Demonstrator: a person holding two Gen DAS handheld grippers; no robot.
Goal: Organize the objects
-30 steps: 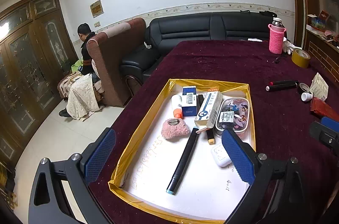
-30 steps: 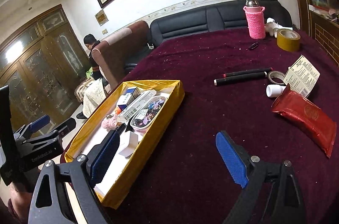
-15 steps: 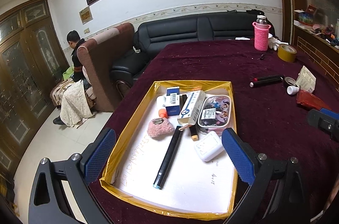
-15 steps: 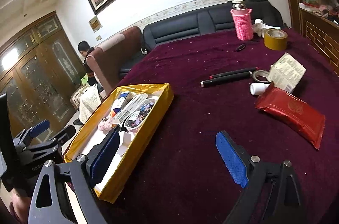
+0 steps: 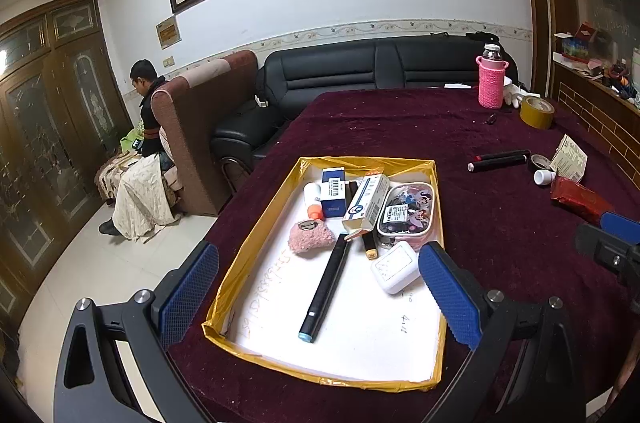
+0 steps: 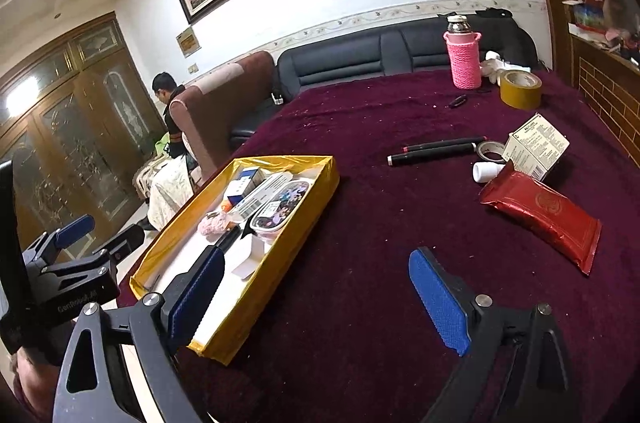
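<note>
Grippers are both held released, nothing grasped — right gripper (image 6: 320, 299) is nearer the red packet (image 6: 541, 219), seen at two o'clock on the table (image 6: 360, 263), long axis slanting; left gripper (image 5: 320, 291) is poised over the yellow tray (image 5: 240, 263).

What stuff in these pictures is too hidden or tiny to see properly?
- White charger: right wrist view, partly behind the right claw's finger.
- Handwriting on the tray floor: left wrist view, too faint to read.
- Red packet: left wrist view, its near end covered by the other claw.
</note>
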